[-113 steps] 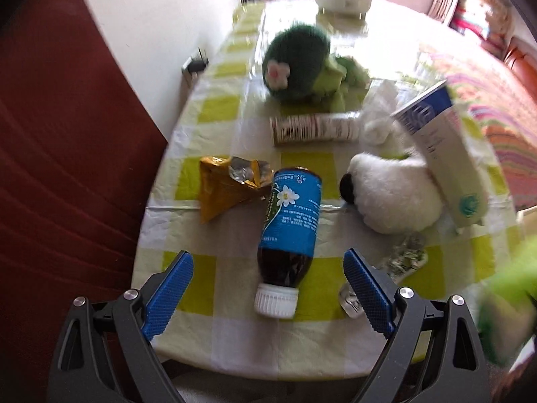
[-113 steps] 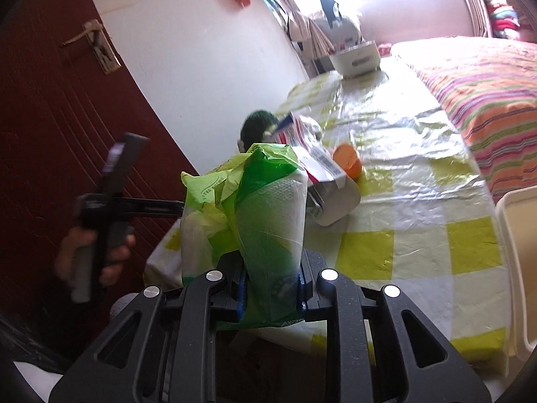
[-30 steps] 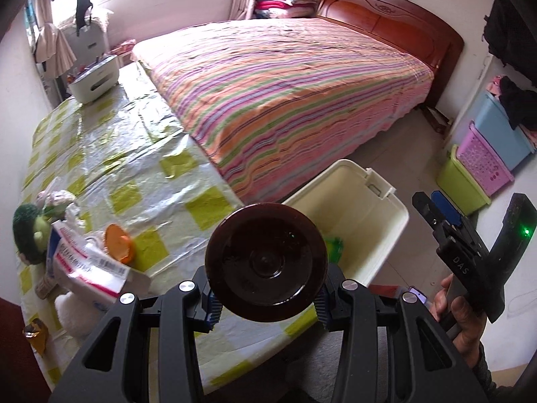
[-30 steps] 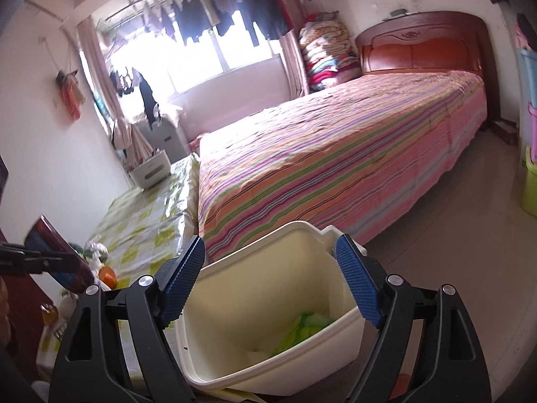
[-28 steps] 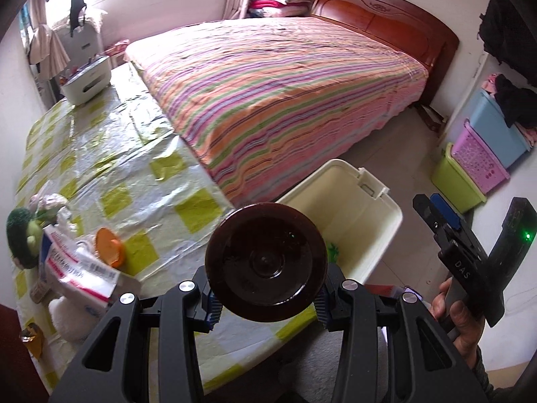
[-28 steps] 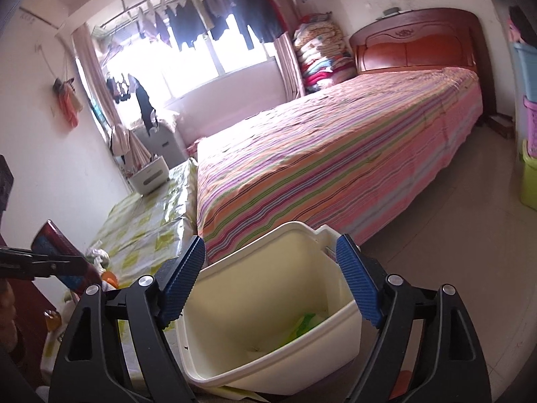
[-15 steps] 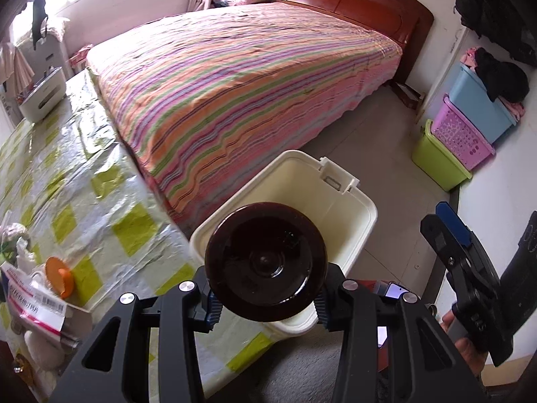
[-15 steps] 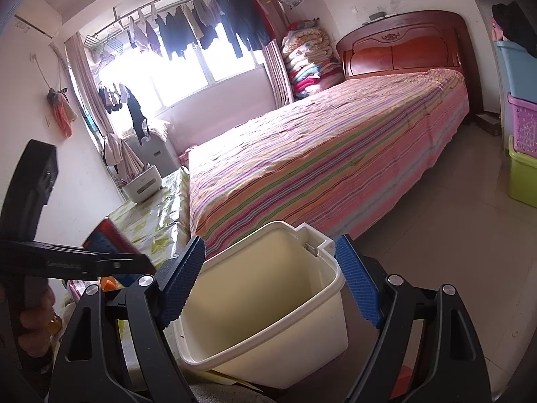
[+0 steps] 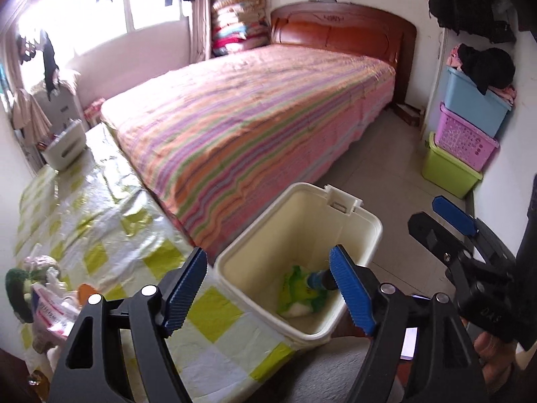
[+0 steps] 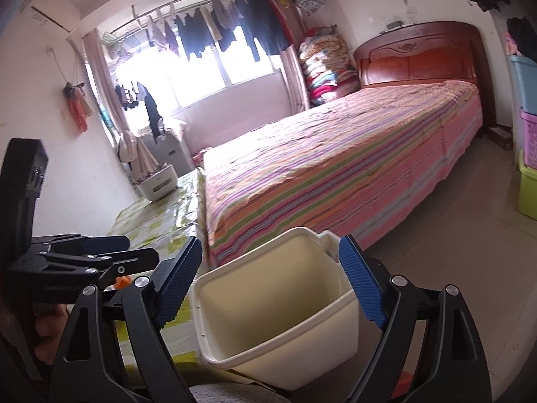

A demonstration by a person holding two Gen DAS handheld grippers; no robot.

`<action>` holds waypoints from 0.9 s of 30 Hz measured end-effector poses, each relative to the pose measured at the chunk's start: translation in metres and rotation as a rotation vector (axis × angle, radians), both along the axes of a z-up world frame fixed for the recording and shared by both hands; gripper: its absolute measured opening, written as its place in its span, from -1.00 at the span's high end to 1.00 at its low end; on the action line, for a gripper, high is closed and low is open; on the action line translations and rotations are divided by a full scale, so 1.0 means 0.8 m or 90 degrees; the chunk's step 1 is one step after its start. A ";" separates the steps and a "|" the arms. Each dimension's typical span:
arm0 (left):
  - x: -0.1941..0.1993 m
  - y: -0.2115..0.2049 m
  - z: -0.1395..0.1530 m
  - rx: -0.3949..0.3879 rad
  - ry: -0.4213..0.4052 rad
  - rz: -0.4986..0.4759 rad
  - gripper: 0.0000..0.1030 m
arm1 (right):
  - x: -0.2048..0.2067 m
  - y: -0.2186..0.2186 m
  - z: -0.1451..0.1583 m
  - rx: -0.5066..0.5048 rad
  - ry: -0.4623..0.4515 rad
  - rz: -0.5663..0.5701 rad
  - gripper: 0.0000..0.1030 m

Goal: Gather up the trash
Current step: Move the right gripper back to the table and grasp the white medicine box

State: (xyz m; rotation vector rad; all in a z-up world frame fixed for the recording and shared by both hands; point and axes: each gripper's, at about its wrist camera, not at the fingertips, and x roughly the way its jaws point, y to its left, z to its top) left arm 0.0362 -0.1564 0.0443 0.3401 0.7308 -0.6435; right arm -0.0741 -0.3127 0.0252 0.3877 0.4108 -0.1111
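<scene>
left tool (image 9: 268,285) spread, empty | bottle (image 9: 320,282) below in bin (image 9: 365,235)

The cream bin (image 9: 364,231) holds a green-and-white bag (image 9: 298,290) and a blue-labelled bottle (image 9: 320,282), beside a yellow-green-and-white checked tablecloth (image 9: 100,235), a pink, orange, green and purple striped bedspread (image 9: 255,107), a red-brown headboard (image 9: 342,33), and stacked blue (image 9: 473,100), pink (image 9: 463,141) and green (image 9: 446,171) crates.
</scene>
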 end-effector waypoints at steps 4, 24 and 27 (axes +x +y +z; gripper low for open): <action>-0.019 0.051 -0.001 -0.010 -0.060 0.017 -0.43 | 0.021 0.031 -0.003 -0.001 0.004 0.060 -0.63; -0.050 0.354 -0.018 -0.005 -0.131 0.425 -0.43 | 0.189 0.337 -0.005 -0.047 0.037 0.530 -0.84; -0.059 0.382 -0.027 -0.013 -0.108 0.465 -0.43 | 0.219 0.386 -0.011 -0.080 0.058 0.580 -0.86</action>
